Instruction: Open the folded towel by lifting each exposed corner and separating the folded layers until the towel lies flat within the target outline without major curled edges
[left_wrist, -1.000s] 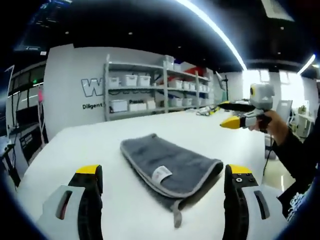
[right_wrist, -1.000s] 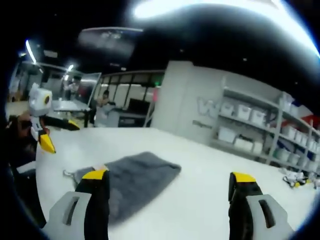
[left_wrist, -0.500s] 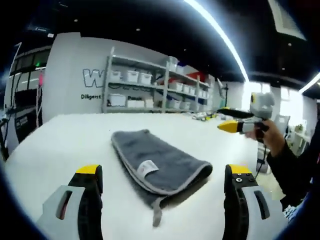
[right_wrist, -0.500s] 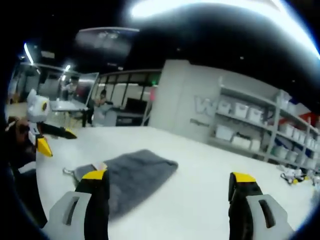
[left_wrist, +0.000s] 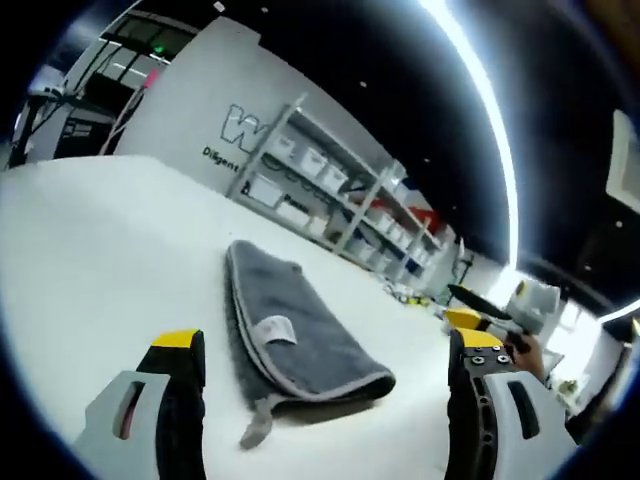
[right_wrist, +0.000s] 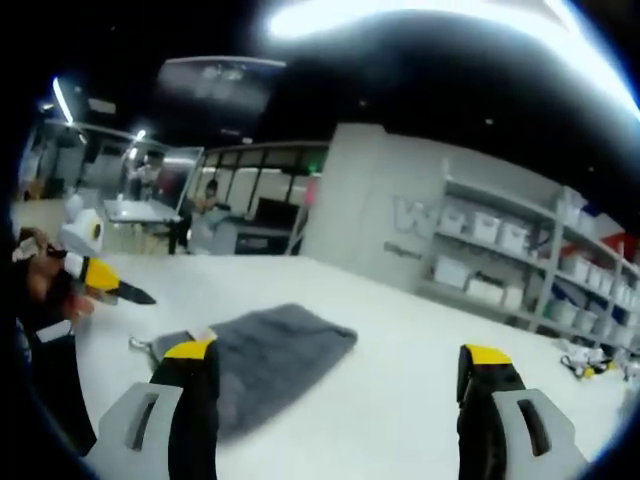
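The left tongs (left_wrist: 325, 345) stand wide with nothing between them, above the white counter (left_wrist: 80, 250). Just beyond them lies the folded grey towel (left_wrist: 290, 325), its white label (left_wrist: 272, 330) facing up and a small hanging loop (left_wrist: 255, 430) at its near corner. The right tongs (right_wrist: 340, 360) are also spread wide and empty, the towel beyond their left jaw. Past the counter, metal shelving (right_wrist: 520, 265) with white bins lines the grey wall (left_wrist: 180, 110).

Towel (left_wrist: 300, 335) dark grey, paler grey edging, white label (left_wrist: 272, 330). Table (left_wrist: 90, 250) white. Jaw tips yellow.
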